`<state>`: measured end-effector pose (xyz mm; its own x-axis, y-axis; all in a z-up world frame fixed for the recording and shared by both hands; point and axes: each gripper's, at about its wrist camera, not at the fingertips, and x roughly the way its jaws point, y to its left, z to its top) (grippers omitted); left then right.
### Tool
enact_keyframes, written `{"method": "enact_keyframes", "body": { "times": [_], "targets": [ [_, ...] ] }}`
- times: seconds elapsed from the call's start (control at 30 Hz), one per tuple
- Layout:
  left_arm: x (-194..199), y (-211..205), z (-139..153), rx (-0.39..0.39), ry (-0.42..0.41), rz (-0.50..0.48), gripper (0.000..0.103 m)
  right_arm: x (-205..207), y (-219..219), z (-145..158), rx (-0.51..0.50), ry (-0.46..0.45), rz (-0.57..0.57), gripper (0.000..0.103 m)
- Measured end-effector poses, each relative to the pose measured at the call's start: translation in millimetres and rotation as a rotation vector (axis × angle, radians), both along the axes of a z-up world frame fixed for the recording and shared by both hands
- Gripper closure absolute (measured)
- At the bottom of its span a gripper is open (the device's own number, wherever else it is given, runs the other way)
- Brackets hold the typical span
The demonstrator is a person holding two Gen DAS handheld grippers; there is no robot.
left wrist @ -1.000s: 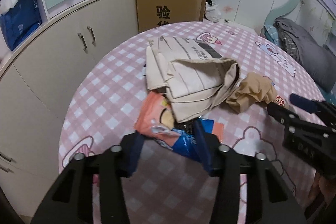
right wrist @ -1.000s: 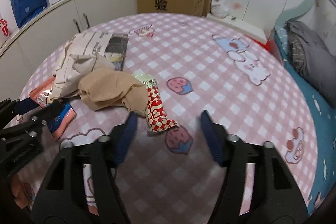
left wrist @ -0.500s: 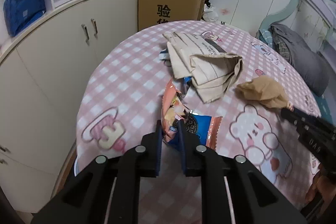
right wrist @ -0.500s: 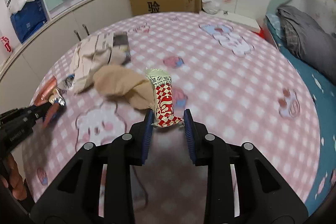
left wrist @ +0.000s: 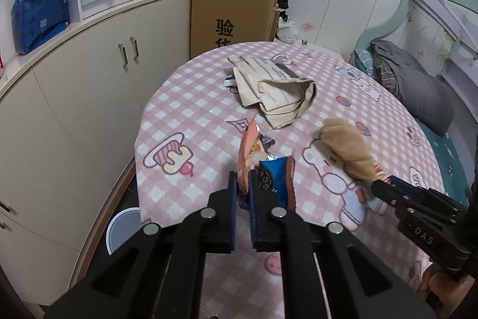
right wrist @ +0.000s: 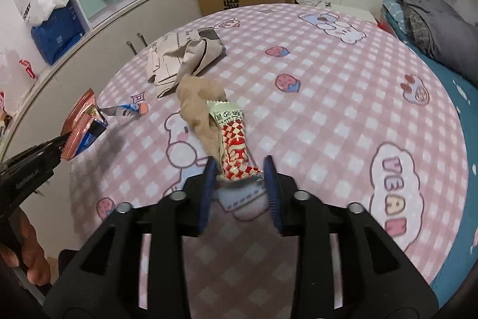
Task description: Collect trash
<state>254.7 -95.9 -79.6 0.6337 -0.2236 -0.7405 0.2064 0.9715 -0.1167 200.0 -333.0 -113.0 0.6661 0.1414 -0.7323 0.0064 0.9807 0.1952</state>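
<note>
My left gripper [left wrist: 243, 184] is shut on an orange and blue snack wrapper [left wrist: 263, 166] and holds it above the table; it also shows in the right wrist view [right wrist: 82, 127]. My right gripper [right wrist: 240, 172] is shut on a red-and-white checked wrapper [right wrist: 234, 142] with a crumpled tan paper [right wrist: 198, 102] bunched against it, both lifted off the pink checked tablecloth [right wrist: 328, 97]. In the left wrist view the tan paper [left wrist: 348, 151] hangs at the right gripper's tips [left wrist: 385, 184].
A crumpled beige paper bag [left wrist: 277, 91] lies at the table's far left part. A white-rimmed bin [left wrist: 124, 226] stands on the floor left of the table. Cabinets [left wrist: 89, 85] and a cardboard box [left wrist: 233, 17] are behind; a bed [left wrist: 424, 91] lies to the right.
Both grippers have risen and pulled back with their wrappers lifted off the table. The tan paper has come up with the right gripper.
</note>
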Motion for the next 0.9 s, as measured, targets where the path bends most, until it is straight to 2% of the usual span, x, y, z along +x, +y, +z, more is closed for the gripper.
{"method": "enact_keyframes", "body": {
  "times": [0.1, 0.17, 0.33, 0.43, 0.5, 0.53, 0.57, 0.6, 0.67, 0.77, 0.9],
  "targets": [
    [-6, 3, 3, -0.007, -0.006, -0.004, 0.096, -8, 2, 6, -0.023, -0.02, -0.02, 0.057],
    [-9, 4, 4, -0.01, -0.008, -0.002, 0.096, -11, 4, 13, -0.019, -0.05, -0.018, 0.048],
    [-9, 12, 5, -0.021, -0.015, 0.016, 0.096, 4, 37, 26, -0.086, -0.106, 0.067, 0.048],
    [-8, 18, 5, -0.029, -0.014, 0.024, 0.097, 27, 64, 23, -0.182, -0.096, 0.115, 0.048],
    [-8, 23, 7, -0.036, -0.02, 0.025, 0.097, 43, 75, 15, -0.266, -0.063, 0.115, 0.064],
    [-8, 27, 8, -0.039, -0.028, 0.028, 0.097, 49, 77, 12, -0.268, -0.043, 0.121, 0.086],
    [-9, 32, 10, -0.042, -0.035, 0.033, 0.097, 52, 79, 10, -0.267, -0.034, 0.126, 0.095],
    [-9, 35, 12, -0.045, -0.04, 0.039, 0.097, 54, 83, 10, -0.293, -0.037, 0.124, 0.098],
    [-10, 48, 15, -0.054, -0.05, 0.064, 0.097, 49, 85, 19, -0.244, -0.094, 0.13, 0.1],
    [-12, 70, 19, -0.073, -0.062, 0.103, 0.097, 40, 90, 42, -0.07, -0.174, 0.181, 0.1],
    [-14, 97, 24, -0.085, -0.075, 0.146, 0.097, 31, 117, 69, 0.038, -0.246, 0.257, 0.1]
  ]
}}
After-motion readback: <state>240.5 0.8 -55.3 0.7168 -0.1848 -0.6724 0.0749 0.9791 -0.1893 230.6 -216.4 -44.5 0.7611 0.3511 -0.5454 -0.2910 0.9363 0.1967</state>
